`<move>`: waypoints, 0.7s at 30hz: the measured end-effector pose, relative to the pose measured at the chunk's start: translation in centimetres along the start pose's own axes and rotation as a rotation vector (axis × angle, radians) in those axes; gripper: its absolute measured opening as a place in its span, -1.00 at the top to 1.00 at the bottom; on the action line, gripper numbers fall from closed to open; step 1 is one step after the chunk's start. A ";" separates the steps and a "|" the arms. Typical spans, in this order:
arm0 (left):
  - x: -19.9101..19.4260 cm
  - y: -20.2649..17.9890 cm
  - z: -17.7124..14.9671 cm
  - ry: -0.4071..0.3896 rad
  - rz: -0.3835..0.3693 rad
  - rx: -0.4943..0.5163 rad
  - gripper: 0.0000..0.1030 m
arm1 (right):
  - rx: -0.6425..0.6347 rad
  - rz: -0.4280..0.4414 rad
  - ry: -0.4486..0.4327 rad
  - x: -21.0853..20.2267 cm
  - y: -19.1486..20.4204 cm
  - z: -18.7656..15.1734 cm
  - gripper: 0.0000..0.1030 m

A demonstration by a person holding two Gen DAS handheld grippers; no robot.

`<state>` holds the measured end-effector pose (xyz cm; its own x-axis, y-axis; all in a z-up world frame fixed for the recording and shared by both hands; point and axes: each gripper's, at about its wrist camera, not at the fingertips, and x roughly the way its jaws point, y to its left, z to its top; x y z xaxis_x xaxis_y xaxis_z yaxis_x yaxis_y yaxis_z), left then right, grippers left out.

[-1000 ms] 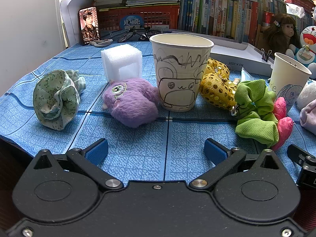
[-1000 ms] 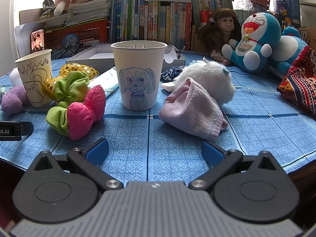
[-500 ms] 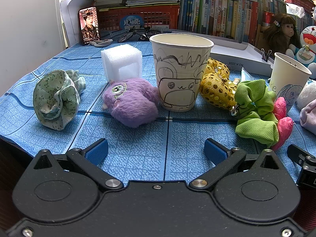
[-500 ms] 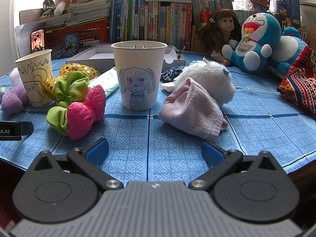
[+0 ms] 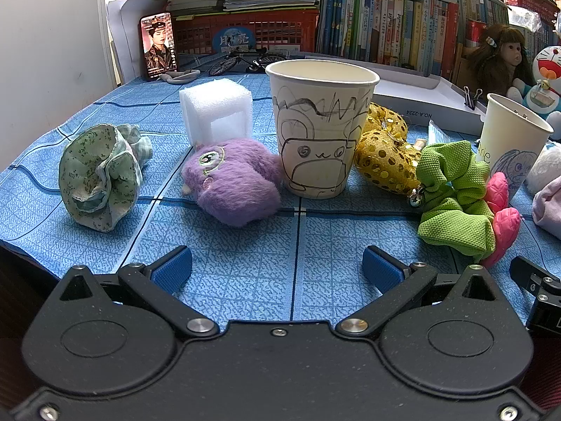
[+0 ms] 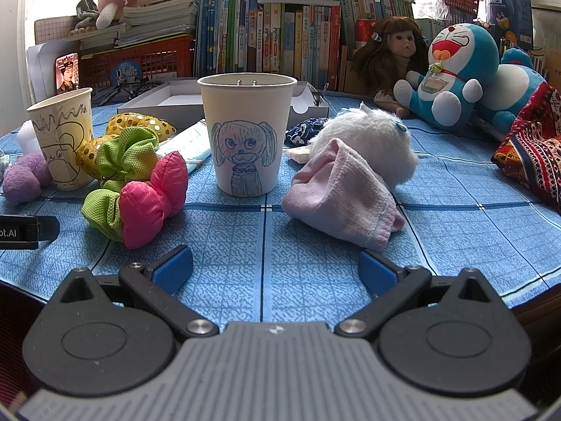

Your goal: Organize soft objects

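Note:
My left gripper (image 5: 277, 266) is open and empty near the table's front edge. Ahead of it stand a paper cup with a black bear drawing (image 5: 320, 129), a purple plush (image 5: 235, 184), a green floral scrunchie (image 5: 100, 177), a white foam block (image 5: 215, 110), a gold sequin scrunchie (image 5: 384, 152) and a lime green scrunchie (image 5: 452, 196). My right gripper (image 6: 275, 268) is open and empty. Ahead of it stand a paper cup with a blue dog drawing (image 6: 245, 137), a pink puffy bow (image 6: 154, 198), a pink sock (image 6: 345, 194) and a white fluffy plush (image 6: 371, 144).
A blue cloth (image 6: 455, 217) covers the table. A white shallow box (image 6: 224, 100), a doll (image 6: 392, 54), a Doraemon plush (image 6: 452, 73), books (image 6: 280, 31) and a red basket (image 5: 245, 33) line the back. A patterned cloth (image 6: 529, 154) lies at the far right.

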<state>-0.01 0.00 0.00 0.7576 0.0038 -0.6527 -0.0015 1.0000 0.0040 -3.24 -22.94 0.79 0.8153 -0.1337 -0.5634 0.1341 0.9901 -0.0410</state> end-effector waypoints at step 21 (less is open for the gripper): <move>0.0 0.0 0.2 -0.005 -0.004 0.004 -1.00 | 0.003 0.000 -0.009 -0.1 -0.1 -0.1 -1.00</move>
<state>0.13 -0.04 0.16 0.7607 -0.0006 -0.6491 0.0046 1.0000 0.0045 -3.42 -22.97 0.75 0.8203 -0.1340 -0.5561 0.1355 0.9900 -0.0386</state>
